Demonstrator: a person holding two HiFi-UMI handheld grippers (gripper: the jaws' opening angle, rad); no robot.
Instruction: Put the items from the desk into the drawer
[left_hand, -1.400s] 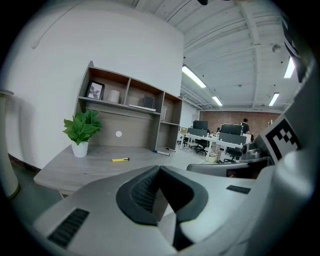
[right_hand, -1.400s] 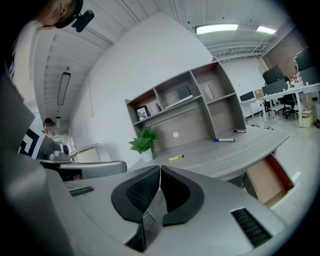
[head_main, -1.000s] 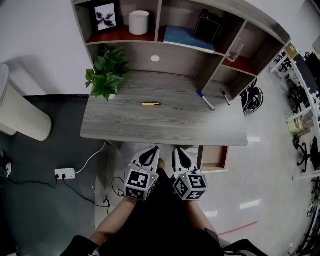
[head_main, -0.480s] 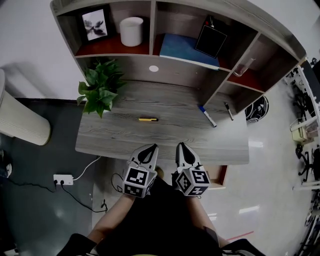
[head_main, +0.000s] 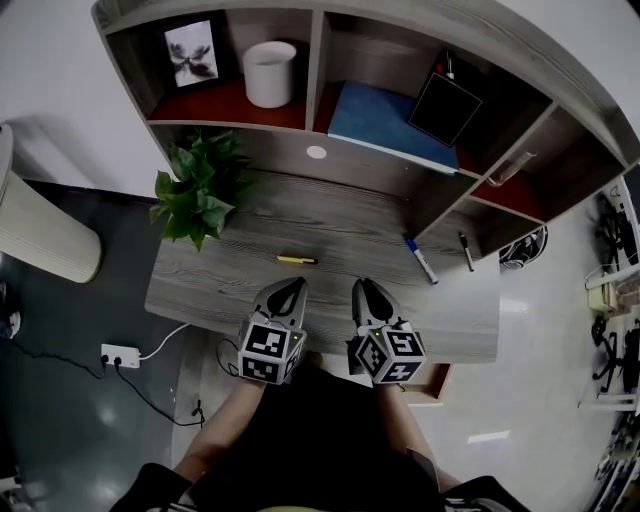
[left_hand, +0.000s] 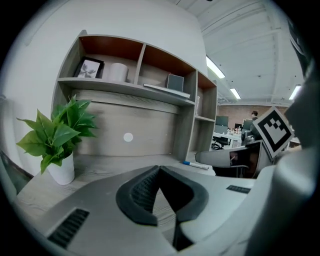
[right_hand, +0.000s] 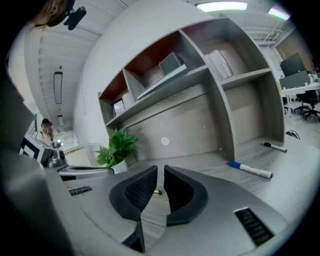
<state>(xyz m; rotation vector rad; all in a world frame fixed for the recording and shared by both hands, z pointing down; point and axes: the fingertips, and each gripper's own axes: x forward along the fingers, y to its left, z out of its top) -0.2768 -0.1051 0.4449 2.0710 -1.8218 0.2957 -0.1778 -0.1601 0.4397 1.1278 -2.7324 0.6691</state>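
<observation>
Lying just above the left gripper (head_main: 291, 287) in the head view, the yellow pen (head_main: 297, 260) rests on the bench (head_main: 210, 285), long side running left to right; its tip end is too small to tell. Left fingers are pressed together; the right gripper (head_main: 362, 288), farther off, has just been opening its fingers slightly, holding nothing.

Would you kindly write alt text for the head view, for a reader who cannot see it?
From above, a person holds the left gripper and the right gripper, both empty, over the near edge of a desk; the right one's jaws have just been opening. A yellow pen, a blue marker, a black pen and a potted plant sit on it.
</observation>
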